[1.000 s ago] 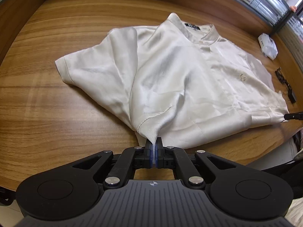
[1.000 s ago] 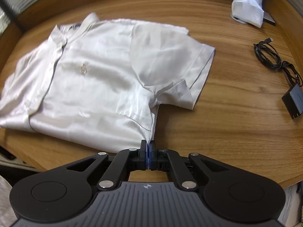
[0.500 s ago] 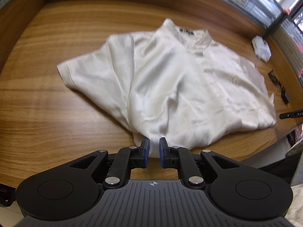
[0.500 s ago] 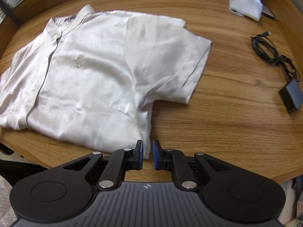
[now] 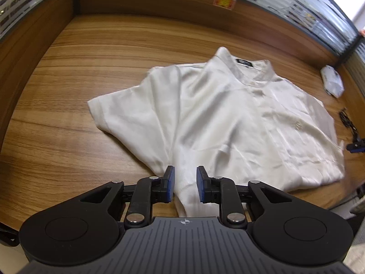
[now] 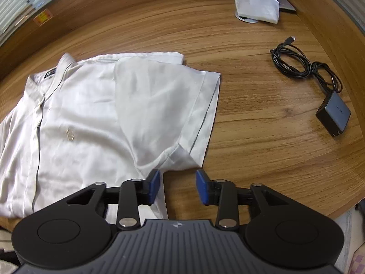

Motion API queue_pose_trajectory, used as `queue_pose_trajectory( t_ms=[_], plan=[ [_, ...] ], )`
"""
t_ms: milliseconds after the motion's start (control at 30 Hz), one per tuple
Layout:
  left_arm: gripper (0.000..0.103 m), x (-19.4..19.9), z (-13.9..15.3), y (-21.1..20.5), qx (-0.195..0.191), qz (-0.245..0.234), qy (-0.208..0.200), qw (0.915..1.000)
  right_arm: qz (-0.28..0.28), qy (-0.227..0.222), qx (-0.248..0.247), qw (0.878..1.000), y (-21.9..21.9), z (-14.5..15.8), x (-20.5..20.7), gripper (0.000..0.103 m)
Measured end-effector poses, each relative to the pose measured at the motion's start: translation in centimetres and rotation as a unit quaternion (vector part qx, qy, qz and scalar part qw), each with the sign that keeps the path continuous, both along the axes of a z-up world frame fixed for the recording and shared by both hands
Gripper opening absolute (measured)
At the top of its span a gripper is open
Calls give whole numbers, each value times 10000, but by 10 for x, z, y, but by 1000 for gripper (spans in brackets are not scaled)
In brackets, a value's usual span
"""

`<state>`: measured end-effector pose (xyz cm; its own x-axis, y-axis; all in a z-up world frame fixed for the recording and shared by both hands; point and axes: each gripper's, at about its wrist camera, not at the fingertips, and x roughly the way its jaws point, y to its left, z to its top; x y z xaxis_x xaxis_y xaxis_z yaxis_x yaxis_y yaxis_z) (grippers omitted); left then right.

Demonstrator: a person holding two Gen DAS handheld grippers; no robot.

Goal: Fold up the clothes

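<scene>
Both tools, left tool (image 5: 185, 186) and right tool (image 6: 176, 186), have just opened, releasing the white shirt (image 5: 228, 123) at the surface's (image 5: 91, 52) near edge, so folding can begin.

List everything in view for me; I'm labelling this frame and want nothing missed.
shirt: one, white, spread on the table, hem at the near edge
table: one, brown wood
tissue pack: one, white, far right corner
cable: one, black, coiled, right of the shirt
charger: one, dark grey, at the cable's near end
sticker: one, orange, on the back wall
left gripper: black, blue pads, open over the hem
right gripper: black, blue pads, open
</scene>
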<state>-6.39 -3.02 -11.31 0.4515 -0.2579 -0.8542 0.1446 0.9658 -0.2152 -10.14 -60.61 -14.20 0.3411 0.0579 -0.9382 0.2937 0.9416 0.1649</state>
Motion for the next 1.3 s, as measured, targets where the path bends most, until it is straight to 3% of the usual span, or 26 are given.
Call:
queue_pose_trajectory(
  t_ms=[333, 433, 467, 733, 867, 1000, 1300],
  plan=[
    [31, 18, -17, 16, 200, 641, 168, 9976, -321, 119, 139, 9993, -1, -24, 19, 50],
    [31, 21, -21, 20, 246, 759, 212, 9966, -338, 225, -28, 9992, -2, -30, 22, 40],
    [31, 21, -21, 22, 266, 790, 222, 9963, -318, 276, -78, 9991, -2, -33, 22, 29],
    [31, 30, -27, 30, 470, 933, 342, 9939, -66, 597, -475, 9971, 0, -45, 18, 28],
    [31, 38, -28, 30, 419, 893, 372, 9944, 15, 463, -701, 9965, 7, -33, 19, 32],
    [32, 41, -29, 27, 366, 850, 382, 9950, 165, 251, -855, 9959, 16, -14, 20, 45],
    [34, 42, -16, 8, 202, 611, 233, 9977, 311, 33, -944, 9950, 23, 11, 22, 56]
  ],
)
